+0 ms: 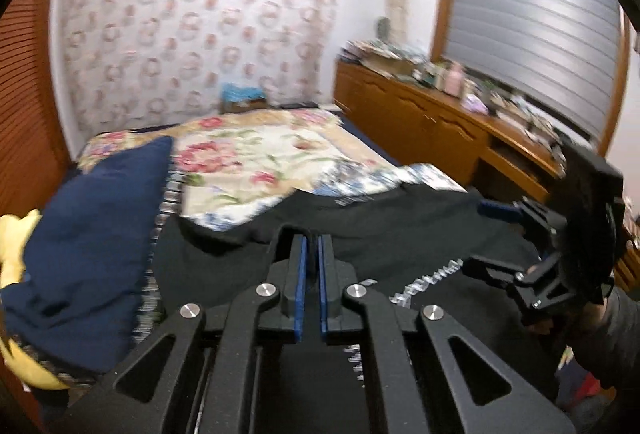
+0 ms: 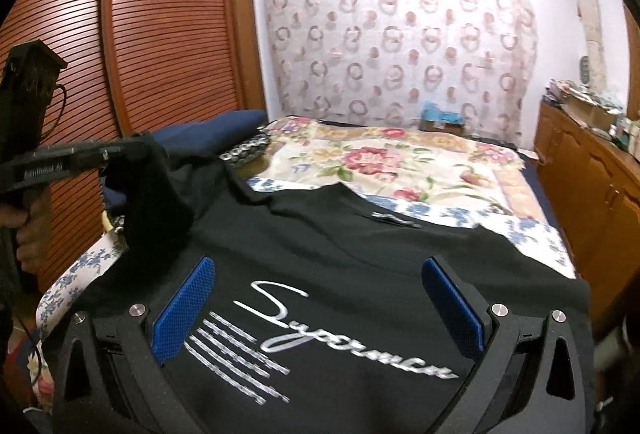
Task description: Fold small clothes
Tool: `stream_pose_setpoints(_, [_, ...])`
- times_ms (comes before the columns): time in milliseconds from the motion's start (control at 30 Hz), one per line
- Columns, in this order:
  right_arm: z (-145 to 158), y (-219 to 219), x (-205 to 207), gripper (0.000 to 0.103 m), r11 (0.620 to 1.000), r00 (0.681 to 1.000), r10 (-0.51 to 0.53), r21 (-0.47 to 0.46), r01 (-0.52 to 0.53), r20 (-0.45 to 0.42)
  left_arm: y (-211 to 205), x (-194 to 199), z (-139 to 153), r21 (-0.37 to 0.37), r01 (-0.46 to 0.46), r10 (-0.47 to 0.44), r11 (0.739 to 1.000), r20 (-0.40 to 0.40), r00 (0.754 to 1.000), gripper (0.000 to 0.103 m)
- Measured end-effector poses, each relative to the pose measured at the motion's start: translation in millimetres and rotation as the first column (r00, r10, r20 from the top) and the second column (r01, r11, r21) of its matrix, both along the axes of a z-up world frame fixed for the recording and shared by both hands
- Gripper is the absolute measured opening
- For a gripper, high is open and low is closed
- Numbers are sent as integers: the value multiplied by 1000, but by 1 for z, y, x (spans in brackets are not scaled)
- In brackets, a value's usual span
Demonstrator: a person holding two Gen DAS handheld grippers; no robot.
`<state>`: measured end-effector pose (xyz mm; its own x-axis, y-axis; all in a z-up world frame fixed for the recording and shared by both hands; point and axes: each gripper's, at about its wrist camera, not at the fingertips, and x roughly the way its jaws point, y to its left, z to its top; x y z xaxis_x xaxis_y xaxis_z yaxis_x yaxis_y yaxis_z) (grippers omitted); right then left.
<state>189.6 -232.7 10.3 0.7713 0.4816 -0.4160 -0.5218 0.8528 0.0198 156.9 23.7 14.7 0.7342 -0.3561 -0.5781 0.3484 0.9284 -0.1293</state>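
Two handheld grippers work over a black T-shirt (image 2: pixel 320 234) spread on the near part of a bed (image 2: pixel 400 170) covered with a floral quilt. The shirt lies front side up, its white script print (image 2: pixel 344 330) and a block of white lines facing the right wrist camera.

In the right wrist view, the right gripper (image 2: pixel 320 310) hovers above the printed chest with its jaws spread wide, one blue pad (image 2: pixel 184 310) on each side of the lettering and nothing between them. Whether the pads touch the cloth cannot be told.

At the left edge of that view the left gripper (image 2: pixel 140 150) is held in a hand (image 2: pixel 28 230), and a fold of the shirt's black fabric hangs from its tip, lifted clear of the bed. In the left wrist view the left gripper's (image 1: pixel 312 262) jaws are nearly together, their blue pads almost parallel with only a thin gap, and black cloth lies around and in front of them.

A navy blue garment (image 1: pixel 92 234) is bunched on the left side of the bed, beside something yellow (image 1: pixel 16 234). A wooden cabinet (image 1: pixel 440 126) cluttered on top stands along the right wall, and slatted wooden wardrobe doors (image 2: pixel 160 26) stand to the left.
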Motion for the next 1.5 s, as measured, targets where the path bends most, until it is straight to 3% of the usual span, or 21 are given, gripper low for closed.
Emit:
stream_pose_setpoints(100, [-4, -2, -11, 103, 1000, 1000, -25, -1, 25, -6, -15, -7, 0, 9, 42, -42, 999, 0, 999, 5])
stream_pose_setpoints(300, [-4, 2, -22, 103, 999, 999, -48, 2, 48, -21, -17, -14, 8, 48, 5, -6, 999, 28, 1000, 32])
stream_pose_setpoints(367, [-5, 9, -25, 103, 999, 999, -38, 0, 38, -28, -6, -13, 9, 45, -18, 17, 999, 30, 999, 36])
stream_pose_setpoints(400, [-5, 14, -27, 103, 1000, 999, -29, -4, 29, -30, -6, -10, 8, 43, -27, 25, 999, 30, 999, 41])
stream_pose_setpoints(600, [-10, 46, -32, 99, 997, 996, 69, -26, -70, -55, 24, -10, 1, 77, -109, 106, 991, 35, 994, 46])
stream_pose_setpoints(700, [-15, 72, -33, 93, 988, 986, 147, -42, -150, -79, 39, -9, -4, 78, -144, 142, 986, 25, 989, 58])
stream_pose_setpoints(833, [-25, 112, -33, 82, 962, 959, 254, -73, -264, -124, 57, -11, -9, 56, -174, 173, 983, 23, 985, 75])
stream_pose_setpoints(933, [-34, 139, -33, 72, 939, 936, 314, -94, -330, -158, 65, -13, -11, 52, -188, 187, 981, 26, 982, 79])
stream_pose_setpoints(1133, [-54, 197, -40, 44, 879, 880, 416, -148, -454, -227, 84, -17, -15, 25, -215, 215, 976, 20, 976, 80])
stream_pose_setpoints(1267, [-66, 219, -45, 41, 847, 856, 450, -182, -500, -255, 90, -19, -20, 27, -228, 228, 973, 12, 974, 81])
stream_pose_setpoints(1400, [-79, 232, -42, 36, 834, 856, 443, -227, -502, -267, 94, -19, -25, 30, -238, 238, 971, 3, 971, 81])
stream_pose_setpoints(1433, [-81, 235, -44, 32, 833, 855, 443, -228, -504, -270, 94, -19, -26, 28, -239, 239, 971, 1, 971, 81])
stream_pose_setpoints(1500, [-78, 232, -31, 11, 839, 862, 431, -234, -492, -268, 94, -20, -28, 27, -237, 237, 971, -1, 972, 81])
